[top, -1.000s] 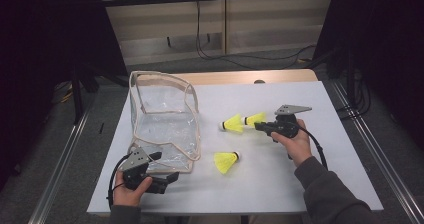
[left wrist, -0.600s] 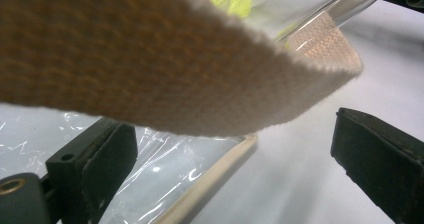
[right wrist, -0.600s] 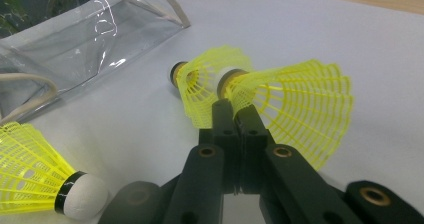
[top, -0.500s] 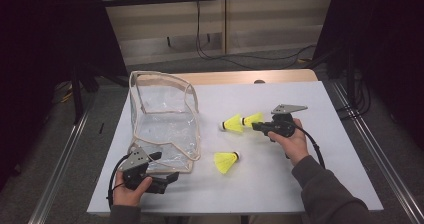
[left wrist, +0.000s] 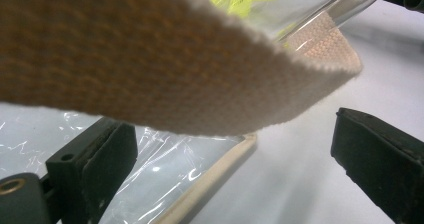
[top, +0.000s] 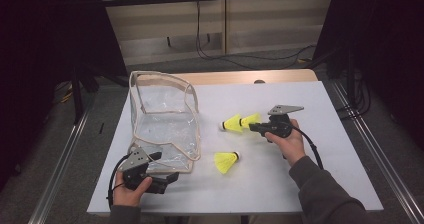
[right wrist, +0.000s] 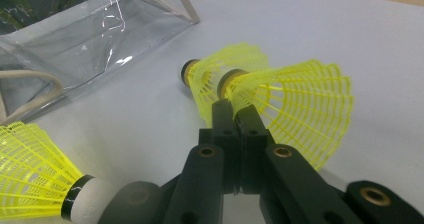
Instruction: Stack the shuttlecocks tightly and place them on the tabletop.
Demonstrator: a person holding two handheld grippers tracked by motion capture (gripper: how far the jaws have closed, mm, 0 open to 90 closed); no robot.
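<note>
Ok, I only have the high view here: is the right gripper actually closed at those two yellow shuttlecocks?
Observer: Yes. In the right gripper view, the right gripper has its jaws shut flat together, with the tips at the mesh skirt of the nearer shuttlecock. I cannot tell whether any mesh is caught.
Operator: Are the two shuttlecocks touching?
Observer: It looks so. The nearer one's cork end overlaps the skirt of the farther shuttlecock.
Operator: And the left gripper, by the bag?
Observer: In the left gripper view, the left gripper has its jaws wide apart. The woven trim of the clear bag crosses above them and is not pinched.
</note>
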